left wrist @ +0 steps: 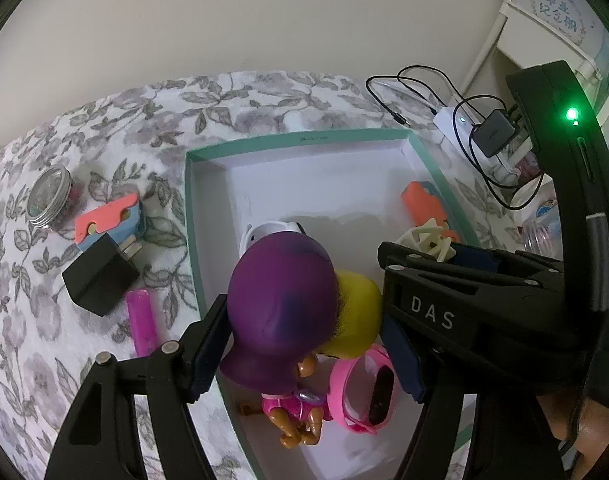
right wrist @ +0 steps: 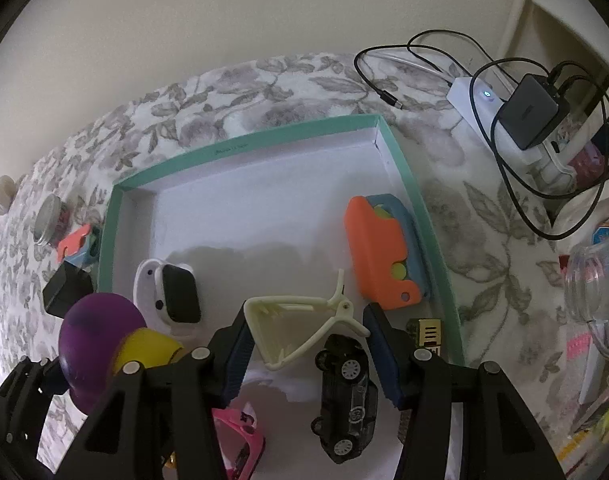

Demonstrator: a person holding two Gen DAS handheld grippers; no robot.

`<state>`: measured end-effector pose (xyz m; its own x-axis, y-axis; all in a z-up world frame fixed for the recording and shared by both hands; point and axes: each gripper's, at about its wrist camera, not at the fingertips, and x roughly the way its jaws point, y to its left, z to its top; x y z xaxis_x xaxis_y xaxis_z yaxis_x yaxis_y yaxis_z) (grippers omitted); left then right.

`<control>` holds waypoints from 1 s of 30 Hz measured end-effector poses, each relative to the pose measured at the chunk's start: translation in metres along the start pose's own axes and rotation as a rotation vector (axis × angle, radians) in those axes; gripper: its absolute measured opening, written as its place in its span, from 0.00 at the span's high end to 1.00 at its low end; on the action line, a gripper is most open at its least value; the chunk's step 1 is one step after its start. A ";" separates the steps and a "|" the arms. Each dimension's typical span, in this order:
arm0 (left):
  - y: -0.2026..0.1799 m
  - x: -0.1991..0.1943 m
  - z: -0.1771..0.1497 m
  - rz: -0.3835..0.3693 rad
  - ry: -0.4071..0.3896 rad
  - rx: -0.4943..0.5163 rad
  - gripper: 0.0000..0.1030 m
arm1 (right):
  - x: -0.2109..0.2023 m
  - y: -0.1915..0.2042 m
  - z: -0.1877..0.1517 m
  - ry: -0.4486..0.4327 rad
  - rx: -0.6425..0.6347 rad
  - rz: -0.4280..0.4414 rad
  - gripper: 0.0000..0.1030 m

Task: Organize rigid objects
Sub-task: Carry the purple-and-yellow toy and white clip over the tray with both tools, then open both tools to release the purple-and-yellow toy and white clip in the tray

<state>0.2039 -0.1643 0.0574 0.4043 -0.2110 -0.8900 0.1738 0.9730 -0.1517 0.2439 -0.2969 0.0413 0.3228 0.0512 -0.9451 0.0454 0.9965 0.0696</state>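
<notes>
A: Purple-headed doll [left wrist: 280, 304] stands head-up between the left tongs [left wrist: 304, 356], over the near left corner of the teal box [left wrist: 190, 216]. Are the pads pressing?

B: The left pad looks against the head; the right pad I cannot tell, since a yellow part hides it. Its long axis runs down toward the box floor, so the drop is straight below.

A: And the right tongs [right wrist: 308, 356]?

B: Apart, pointing steeply down over a cream clip [right wrist: 288, 328] and black toy car [right wrist: 344, 396], gripping neither. Left hand is nearer the doll.
</notes>
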 end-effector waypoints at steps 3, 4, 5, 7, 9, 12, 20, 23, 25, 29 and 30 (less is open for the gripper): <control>0.001 0.001 0.000 -0.008 0.013 -0.005 0.29 | 0.001 0.000 0.000 0.008 0.001 -0.002 0.44; 0.001 0.002 0.000 -0.011 0.017 -0.007 0.28 | 0.002 0.000 0.000 0.010 -0.001 -0.005 0.43; 0.001 0.003 0.000 -0.012 0.020 -0.008 0.28 | 0.002 0.000 0.000 0.014 -0.003 -0.008 0.43; 0.001 0.002 0.000 -0.013 0.021 -0.010 0.28 | 0.004 0.000 0.000 0.018 -0.001 -0.006 0.43; 0.001 0.002 0.000 -0.019 0.021 -0.015 0.28 | 0.003 -0.001 0.000 0.018 0.005 -0.003 0.42; 0.002 -0.001 0.001 -0.031 0.017 -0.024 0.27 | 0.001 -0.002 0.001 0.012 0.009 -0.003 0.39; 0.005 -0.017 0.008 -0.068 -0.010 -0.039 0.24 | -0.020 -0.002 0.005 -0.046 0.008 -0.007 0.39; 0.007 -0.025 0.011 -0.067 -0.025 -0.040 0.24 | -0.033 -0.003 0.008 -0.084 0.017 -0.009 0.39; 0.010 -0.030 0.013 -0.047 -0.039 -0.045 0.24 | -0.043 -0.004 0.010 -0.115 0.027 -0.008 0.39; 0.021 -0.037 0.017 -0.048 -0.055 -0.076 0.24 | -0.056 -0.005 0.013 -0.155 0.035 -0.008 0.39; 0.024 -0.038 0.018 -0.050 -0.060 -0.087 0.24 | -0.058 -0.005 0.013 -0.161 0.036 -0.007 0.39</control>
<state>0.2090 -0.1345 0.0958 0.4506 -0.2622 -0.8534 0.1175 0.9650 -0.2345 0.2372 -0.3055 0.1004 0.4695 0.0304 -0.8824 0.0813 0.9937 0.0775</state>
